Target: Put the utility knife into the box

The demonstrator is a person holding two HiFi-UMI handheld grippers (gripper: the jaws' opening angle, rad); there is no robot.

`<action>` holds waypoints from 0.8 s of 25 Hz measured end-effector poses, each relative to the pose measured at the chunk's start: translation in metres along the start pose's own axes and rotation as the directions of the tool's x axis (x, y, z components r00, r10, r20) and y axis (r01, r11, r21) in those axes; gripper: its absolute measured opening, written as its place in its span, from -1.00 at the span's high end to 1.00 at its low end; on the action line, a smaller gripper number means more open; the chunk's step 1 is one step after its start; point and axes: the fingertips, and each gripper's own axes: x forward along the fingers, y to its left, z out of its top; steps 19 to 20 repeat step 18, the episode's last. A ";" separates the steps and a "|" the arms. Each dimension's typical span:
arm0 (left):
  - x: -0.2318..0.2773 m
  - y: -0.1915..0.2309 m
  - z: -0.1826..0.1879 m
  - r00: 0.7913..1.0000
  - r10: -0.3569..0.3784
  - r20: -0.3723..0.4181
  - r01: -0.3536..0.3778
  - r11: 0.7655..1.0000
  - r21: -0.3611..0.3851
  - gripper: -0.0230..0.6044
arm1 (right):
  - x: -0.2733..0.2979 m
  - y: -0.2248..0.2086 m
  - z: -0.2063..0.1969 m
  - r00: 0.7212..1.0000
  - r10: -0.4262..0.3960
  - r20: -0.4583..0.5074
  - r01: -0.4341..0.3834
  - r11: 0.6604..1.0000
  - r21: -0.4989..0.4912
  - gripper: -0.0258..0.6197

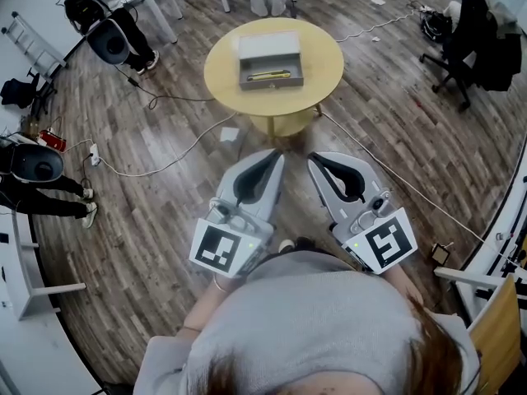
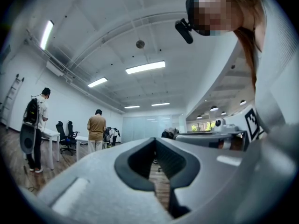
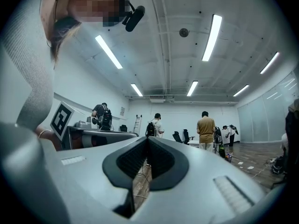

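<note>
A grey box [image 1: 270,71] with its lid raised stands on the round yellow table [image 1: 321,56] far ahead of me. The yellow utility knife [image 1: 268,76] lies inside the box. My left gripper [image 1: 276,156] and right gripper [image 1: 316,160] are held side by side close to my body, well short of the table, tips pointing towards it. Both are shut with nothing between the jaws. In the left gripper view the left gripper [image 2: 155,141] points level across the room; the right gripper [image 3: 148,139] does the same in the right gripper view. Neither view shows the table.
Cables [image 1: 177,159] run across the wooden floor on both sides of the table. A sheet of paper [image 1: 229,134] lies by the table's foot. Office chairs [image 1: 473,35] stand at the far right, people with backpacks [image 1: 103,15] and white tables at the left.
</note>
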 end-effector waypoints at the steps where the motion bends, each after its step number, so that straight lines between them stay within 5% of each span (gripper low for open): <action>1: 0.000 0.001 0.001 1.000 0.000 0.004 0.000 1.000 -0.002 0.94 | 0.001 0.000 -0.001 1.000 0.002 -0.001 -0.002 1.000 -0.001 0.91; 20: 0.002 0.009 -0.007 1.000 0.025 -0.013 -0.025 0.999 -0.029 0.94 | 0.012 0.000 -0.009 1.000 0.018 -0.020 -0.018 1.000 0.002 0.91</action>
